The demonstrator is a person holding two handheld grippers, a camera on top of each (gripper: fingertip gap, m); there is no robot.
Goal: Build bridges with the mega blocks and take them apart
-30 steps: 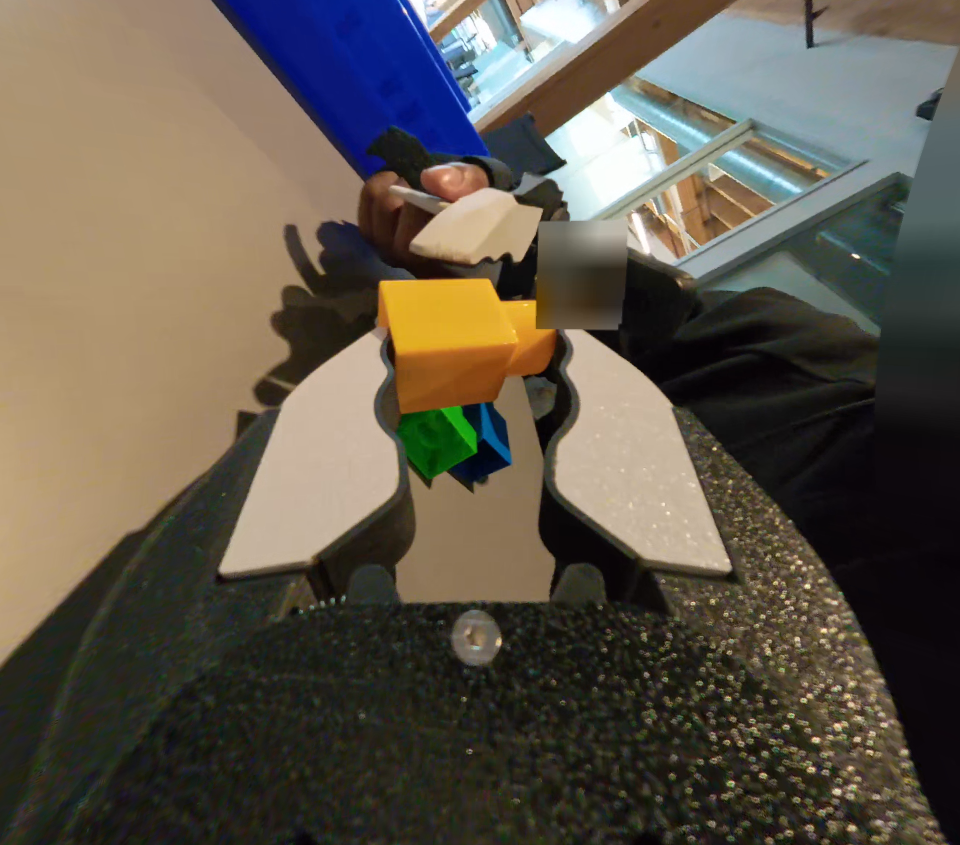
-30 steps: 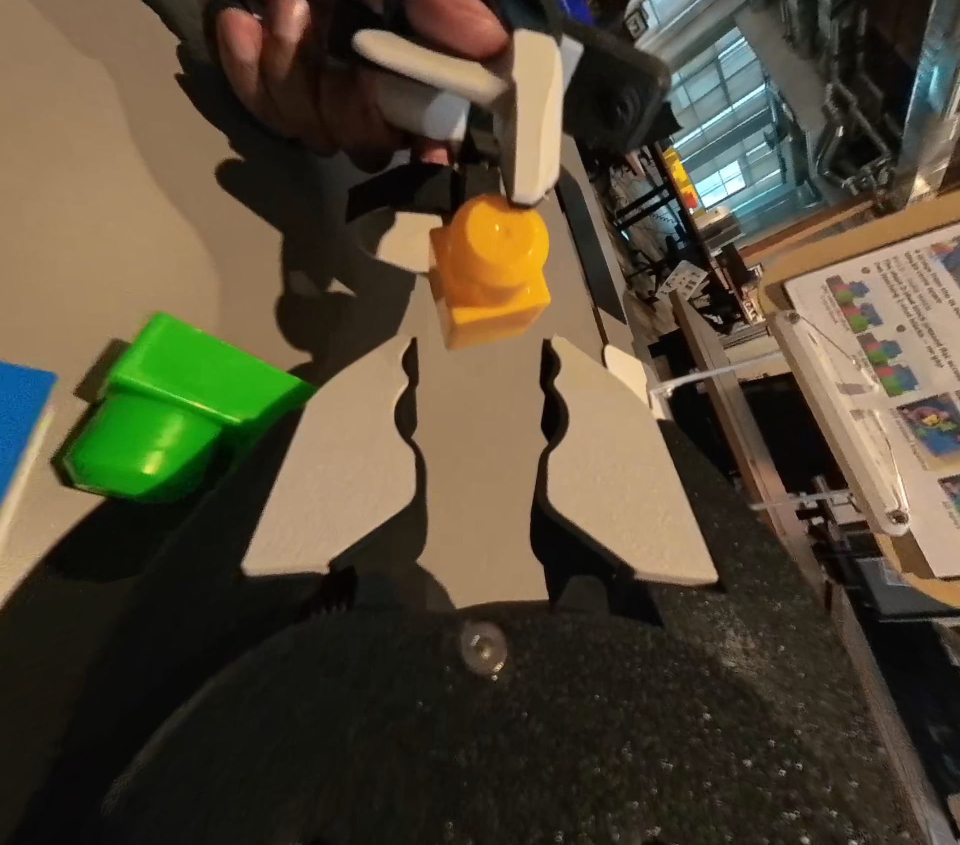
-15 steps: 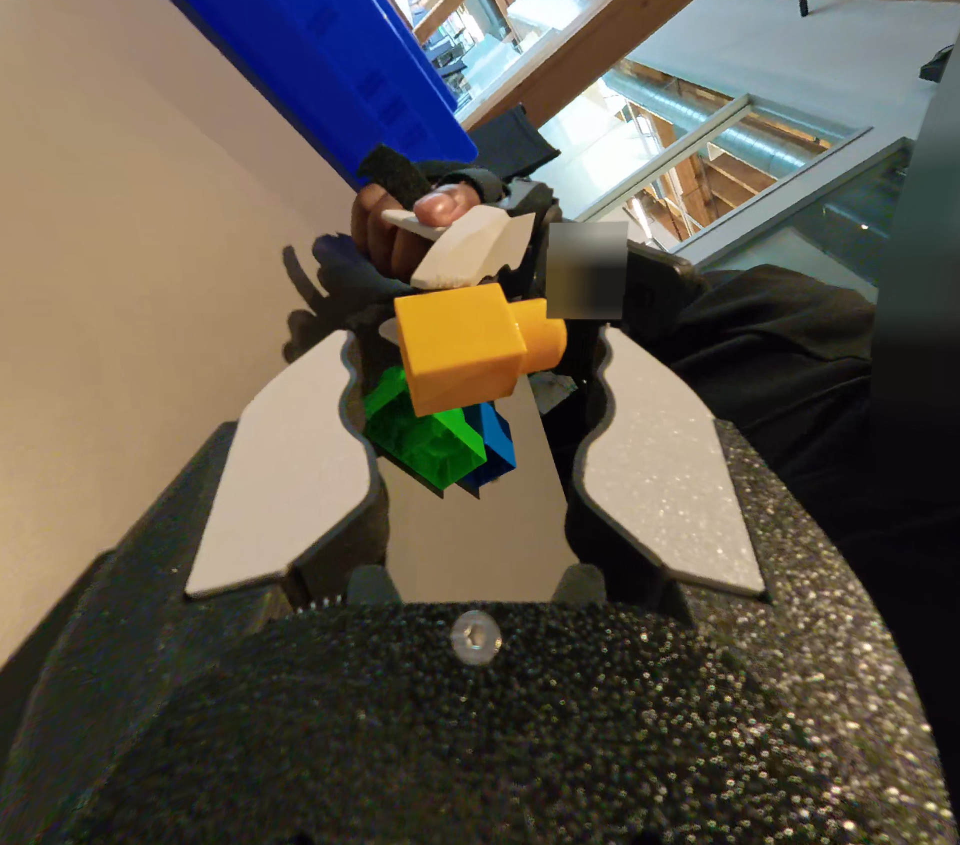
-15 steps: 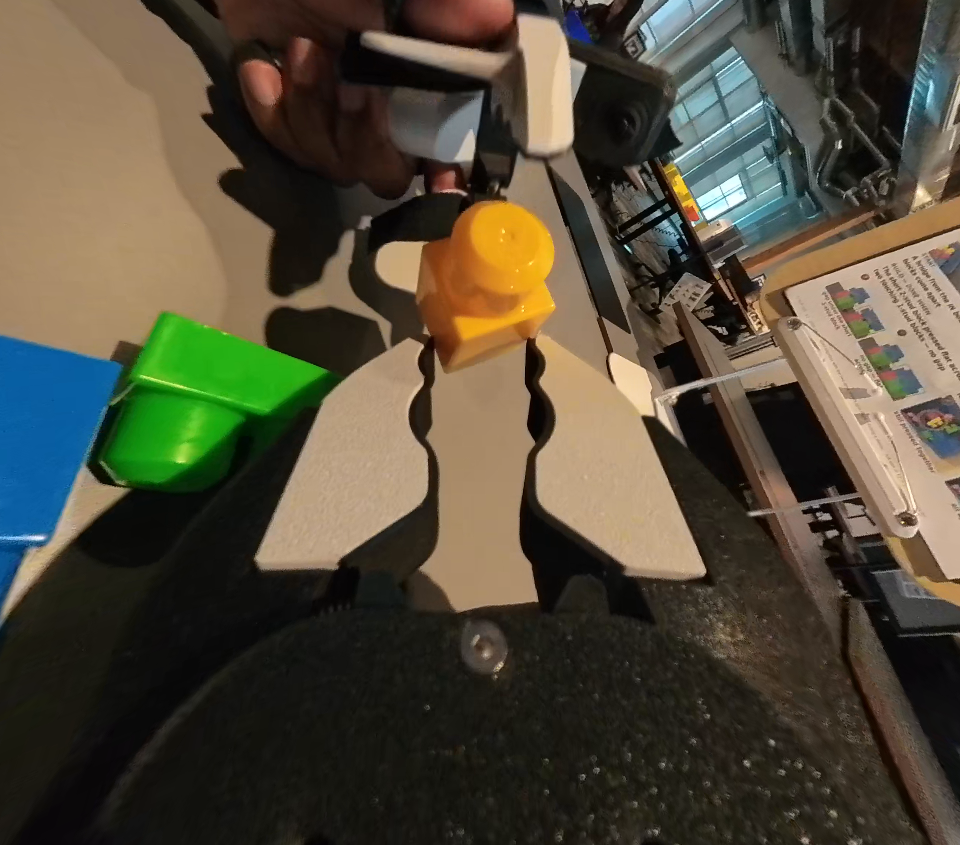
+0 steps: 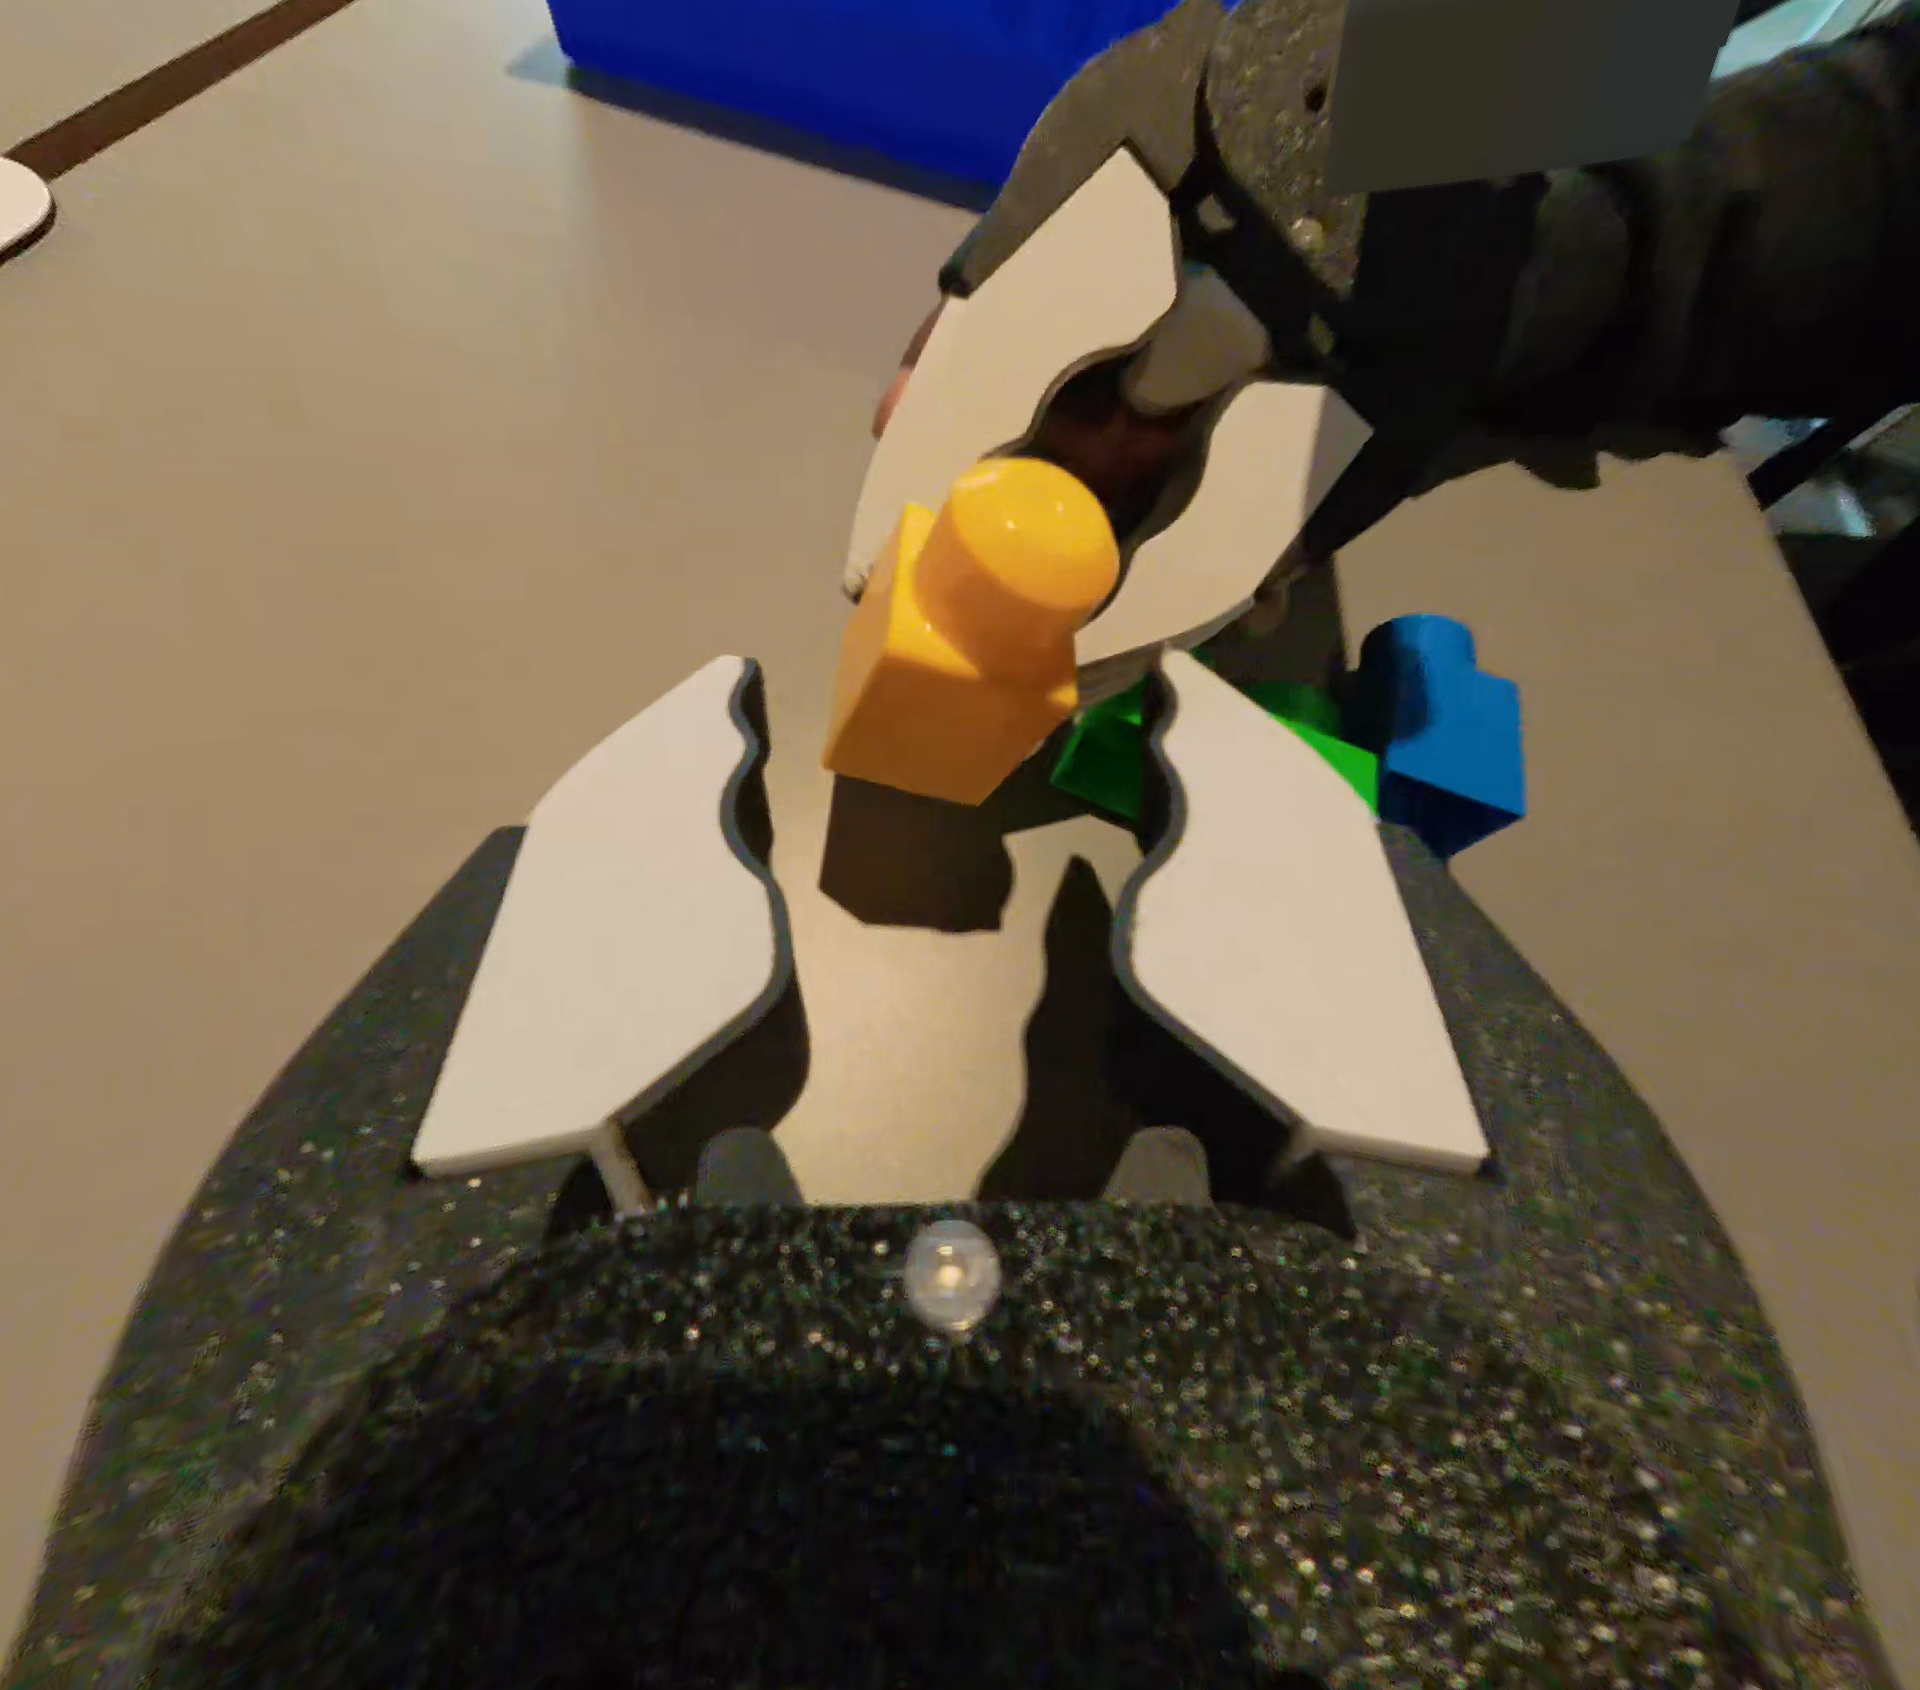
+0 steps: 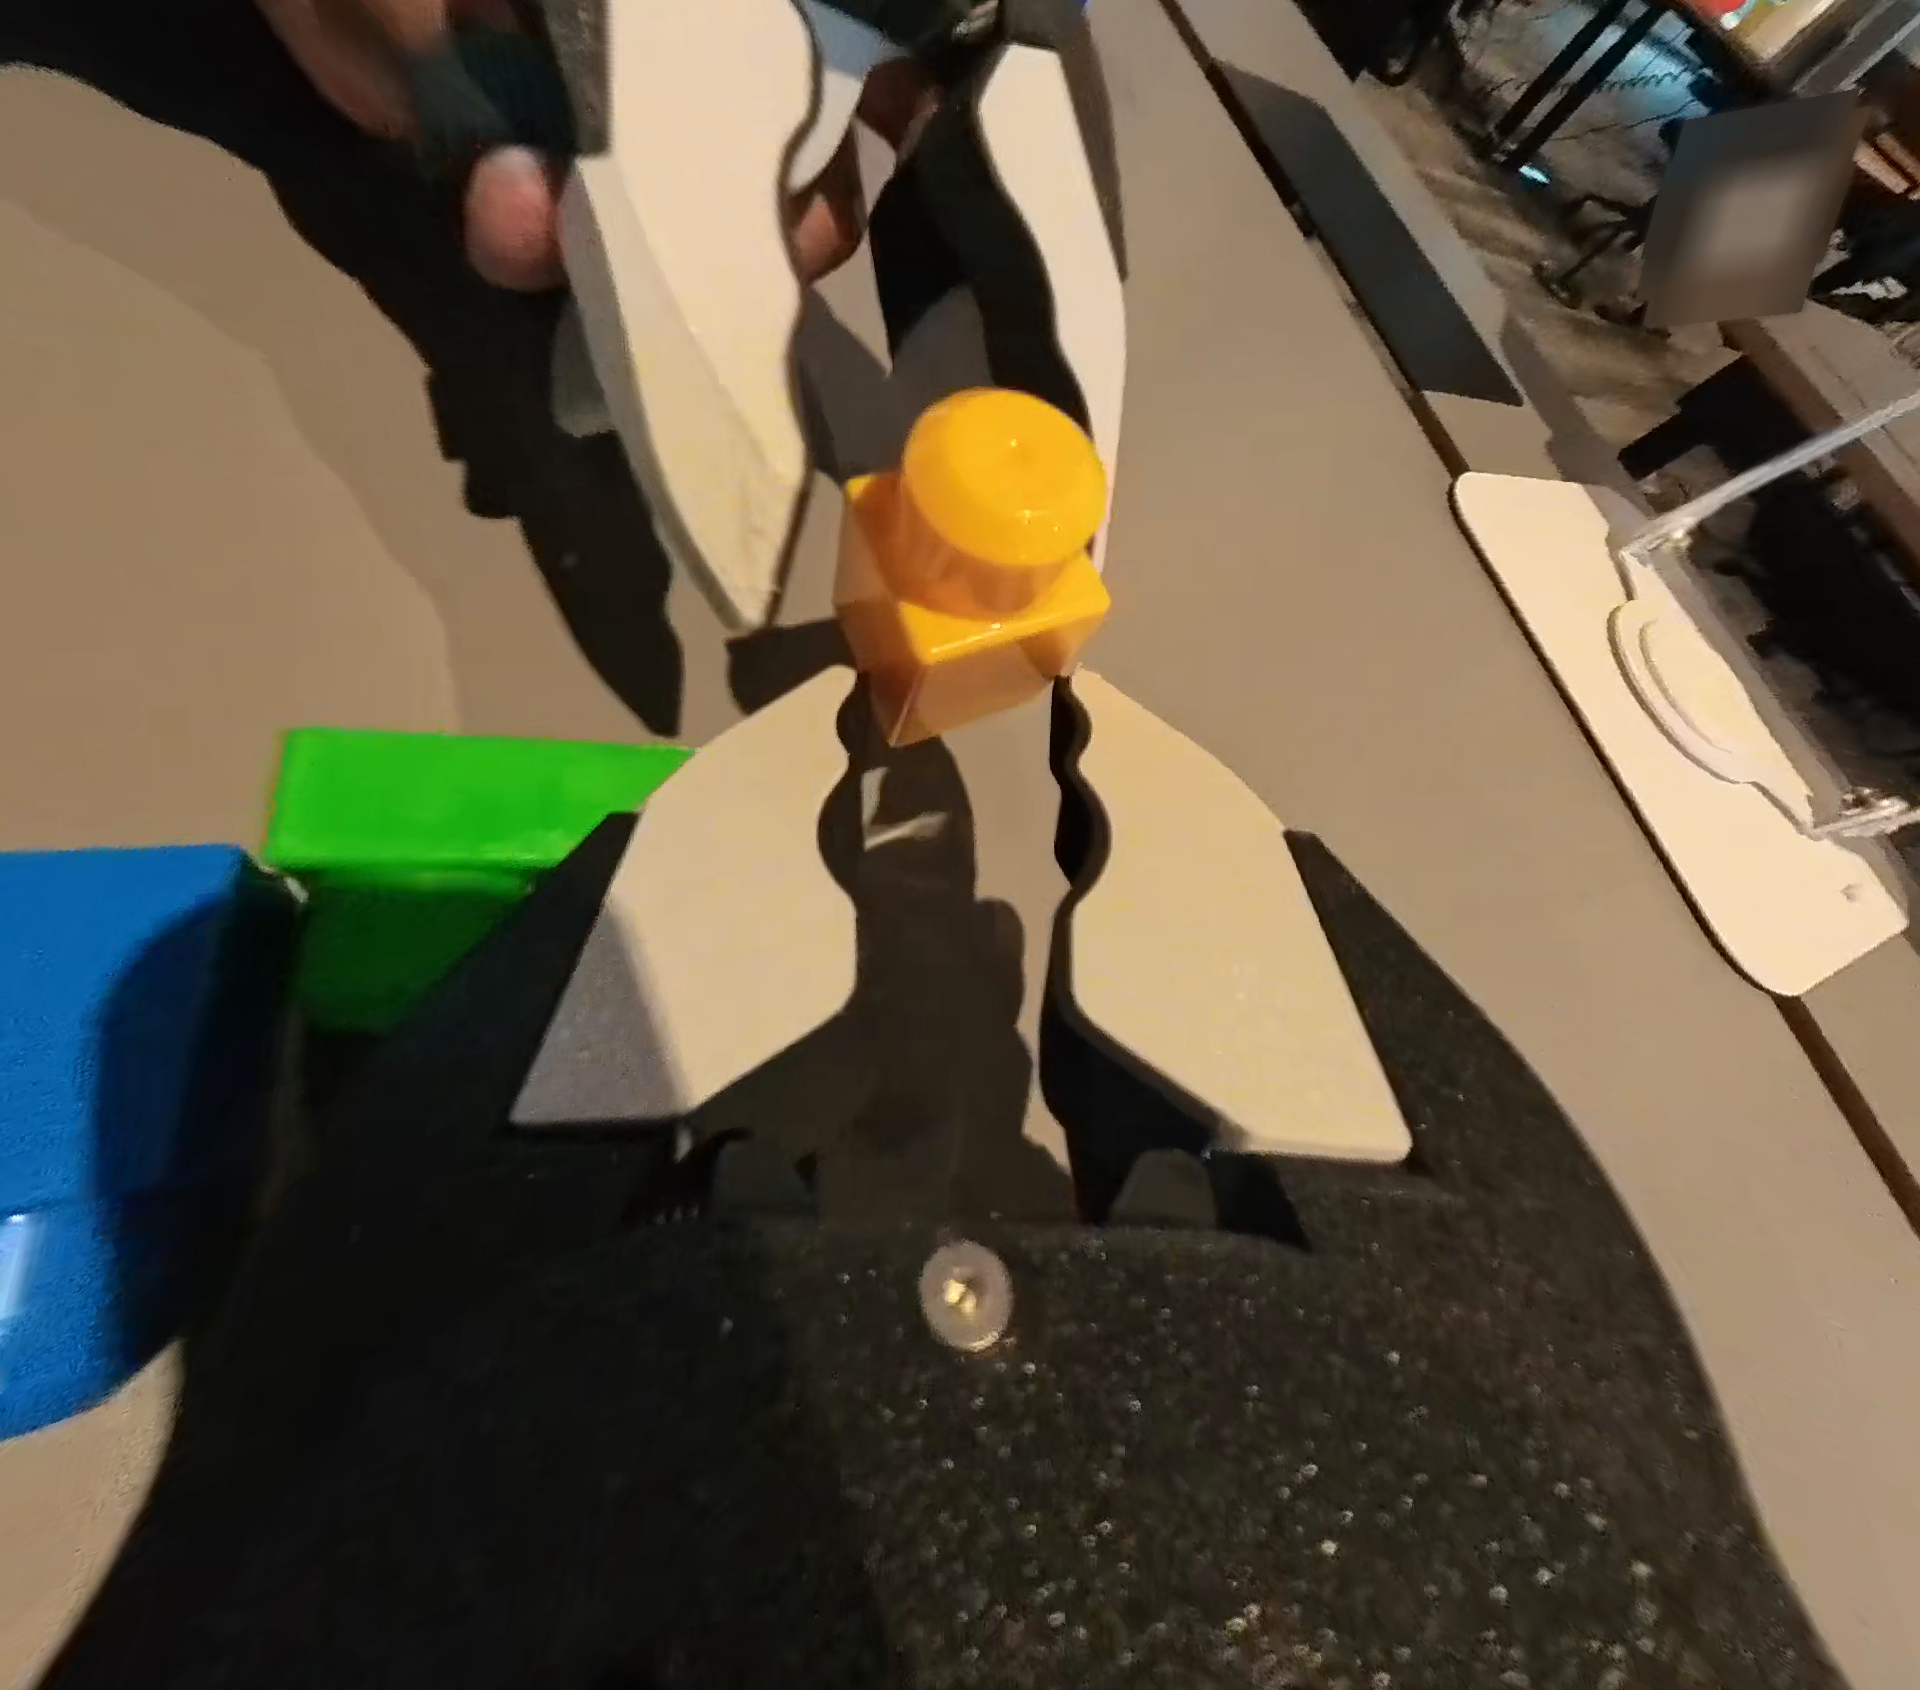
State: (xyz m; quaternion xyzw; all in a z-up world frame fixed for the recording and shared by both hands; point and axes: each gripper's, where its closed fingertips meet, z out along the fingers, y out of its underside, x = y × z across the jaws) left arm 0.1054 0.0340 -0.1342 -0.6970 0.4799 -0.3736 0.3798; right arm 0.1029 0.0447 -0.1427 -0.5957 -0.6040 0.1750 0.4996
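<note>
Right gripper (image 6: 951,695) has its fingers clamped on the orange block (image 6: 971,591), stud up, lifted off the counter (image 5: 364,393). Left gripper (image 5: 951,726) sits spread wide just beneath, gripping nothing. Green block (image 5: 1107,752) and blue block (image 5: 1444,731) lie together on the counter beside them.
</note>
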